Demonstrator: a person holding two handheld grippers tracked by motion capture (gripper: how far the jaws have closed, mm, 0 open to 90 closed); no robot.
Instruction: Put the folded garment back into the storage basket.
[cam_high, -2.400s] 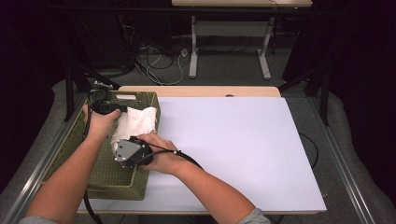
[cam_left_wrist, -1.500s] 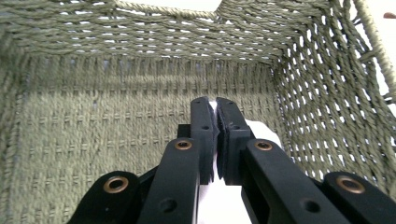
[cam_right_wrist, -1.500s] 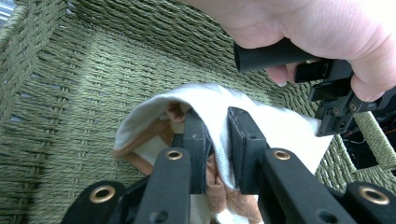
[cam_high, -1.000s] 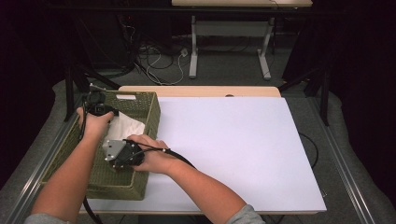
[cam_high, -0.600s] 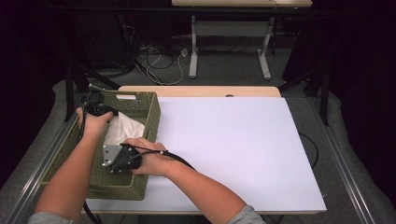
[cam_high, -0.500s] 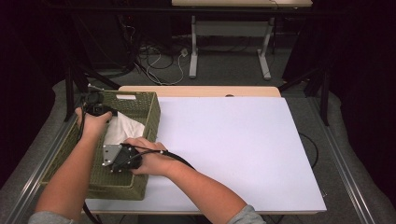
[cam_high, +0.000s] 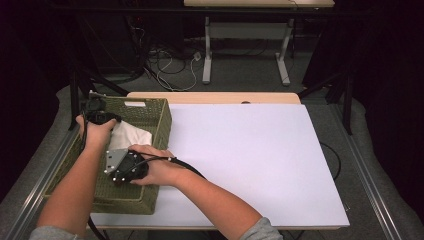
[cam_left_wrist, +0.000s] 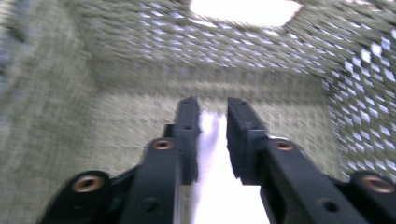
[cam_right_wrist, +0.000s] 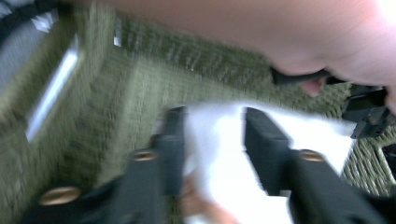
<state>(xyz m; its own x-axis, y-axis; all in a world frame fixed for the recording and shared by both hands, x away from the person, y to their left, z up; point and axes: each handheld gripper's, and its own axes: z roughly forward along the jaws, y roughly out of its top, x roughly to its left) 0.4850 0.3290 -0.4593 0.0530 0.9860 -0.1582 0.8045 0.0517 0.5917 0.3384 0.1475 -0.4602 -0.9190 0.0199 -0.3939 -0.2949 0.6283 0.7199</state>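
A green woven basket (cam_high: 150, 125) stands at the left edge of a white desk (cam_high: 250, 160). Both forearms reach into it from below. The left gripper (cam_high: 97, 117) is at the basket's far end, just beside a white cloth (cam_high: 131, 136) lying inside. The right gripper (cam_high: 125, 166), with its grey plate on top, is nearer, its cable trailing over the wrist. The jaws of both are hidden.

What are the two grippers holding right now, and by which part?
Nothing firmly: both have just been opening. The white cloth in the green basket lies between the jaws of the left gripper and right gripper, released.
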